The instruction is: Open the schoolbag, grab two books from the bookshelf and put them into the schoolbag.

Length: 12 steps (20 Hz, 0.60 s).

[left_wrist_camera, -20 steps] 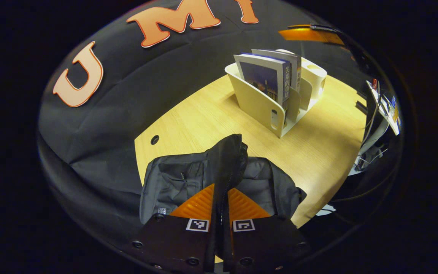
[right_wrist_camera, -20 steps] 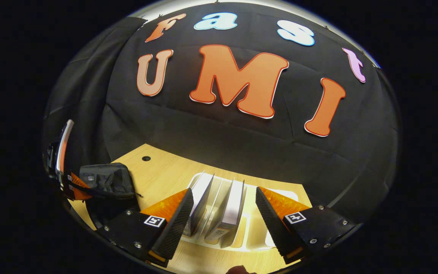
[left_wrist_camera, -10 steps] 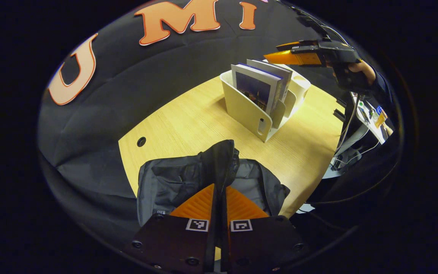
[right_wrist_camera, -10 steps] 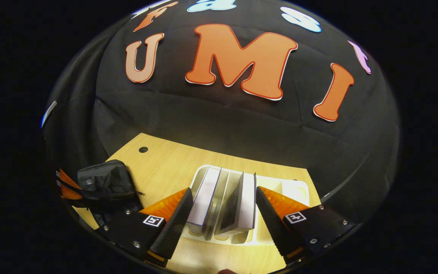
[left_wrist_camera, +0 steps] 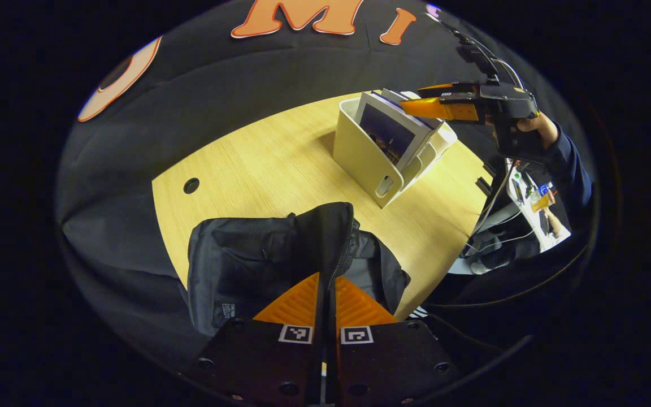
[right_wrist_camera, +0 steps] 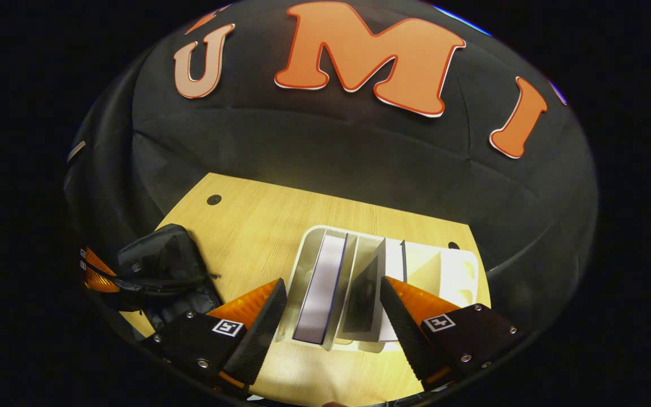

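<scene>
While the left hand-held gripper (left_wrist_camera: 325, 299) stays pinched shut on the soft schoolbag (left_wrist_camera: 269, 260) flap on the desk (left_wrist_camera: 280, 164), the right hand-held gripper (right_wrist_camera: 331, 316) hovers wide open, empty, over two stiff books (right_wrist_camera: 345, 288) upright in the bookshelf (right_wrist_camera: 450, 271); grip their top edges.

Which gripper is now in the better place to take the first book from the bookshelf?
Right. The right gripper is open above the books in the bookshelf; the left gripper is shut on the schoolbag flap.
</scene>
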Tool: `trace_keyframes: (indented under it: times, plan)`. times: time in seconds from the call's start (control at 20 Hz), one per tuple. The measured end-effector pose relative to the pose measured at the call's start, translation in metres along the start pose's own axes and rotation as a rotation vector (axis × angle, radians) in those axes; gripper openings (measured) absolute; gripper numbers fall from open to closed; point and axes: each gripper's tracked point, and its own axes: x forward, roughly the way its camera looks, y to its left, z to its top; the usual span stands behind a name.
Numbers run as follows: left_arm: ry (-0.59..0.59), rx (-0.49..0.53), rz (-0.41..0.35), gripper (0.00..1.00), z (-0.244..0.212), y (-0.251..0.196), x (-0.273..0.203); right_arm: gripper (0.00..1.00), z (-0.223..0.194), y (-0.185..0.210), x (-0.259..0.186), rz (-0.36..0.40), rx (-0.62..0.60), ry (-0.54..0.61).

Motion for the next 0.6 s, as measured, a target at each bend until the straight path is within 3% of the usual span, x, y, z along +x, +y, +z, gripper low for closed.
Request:
trace_keyframes:
  times: [0.4,0.6]
  plan:
    - [0.044,0.043,-0.048,0.04,0.013,0.015,-0.016,1.0,-0.002,0.001,0.028,-0.038,-0.058,0.151]
    - [0.072,0.041,-0.085,0.02,0.014,0.015,-0.012,1.0,-0.017,0.01,0.042,0.002,-0.029,0.274]
